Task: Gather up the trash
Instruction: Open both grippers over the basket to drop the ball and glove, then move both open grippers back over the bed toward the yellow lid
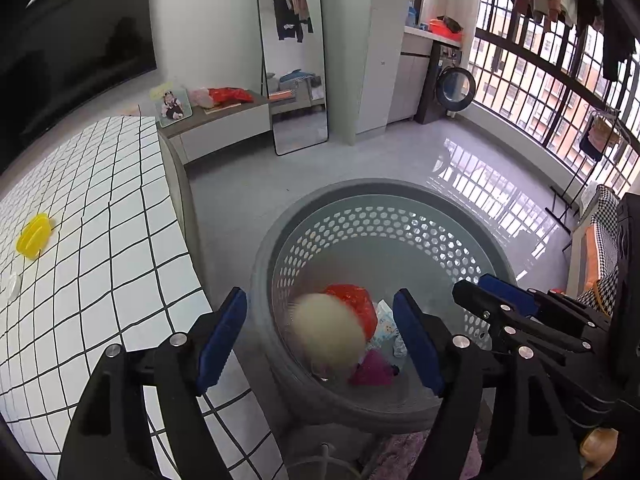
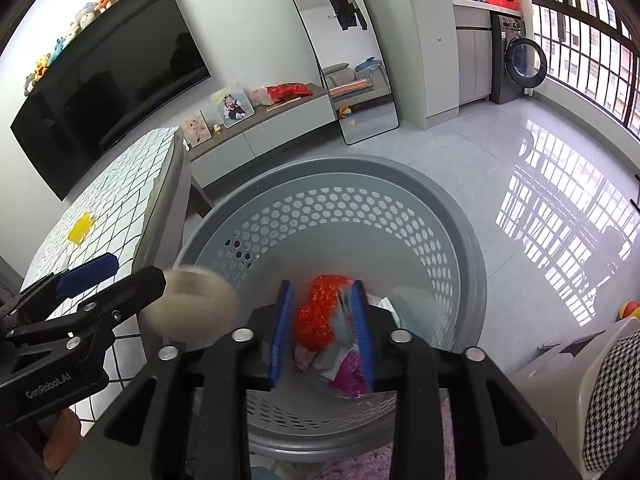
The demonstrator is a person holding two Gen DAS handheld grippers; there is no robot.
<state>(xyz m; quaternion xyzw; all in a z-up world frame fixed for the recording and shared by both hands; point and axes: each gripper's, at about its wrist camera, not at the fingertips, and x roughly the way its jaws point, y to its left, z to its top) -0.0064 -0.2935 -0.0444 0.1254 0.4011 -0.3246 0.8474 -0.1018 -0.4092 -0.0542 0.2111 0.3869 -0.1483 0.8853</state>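
While the round grey perforated plastic basket (image 1: 380, 216) stands on the floor as the landmark, everything else lines up from its left. Farthest left of it, the bench (image 1: 100, 216) with its white black-gridded cloth carries a flat yellow plastic piece (image 1: 35, 236), well apart from the basket. Over the basket's left rim, the left tool (image 1: 320, 344) is spread wide and released — a blurred, pale cream round wad (image 1: 328, 330) sits between its blue pads, touching neither. Inside the basket lie a crinkled red plastic bag (image 2: 320, 312), a white printed wrapper (image 1: 386, 326) and a magenta foil wrapper (image 2: 352, 372). Over the basket's near rim, the right tool (image 2: 322, 334) hangs parted, gripping nothing.
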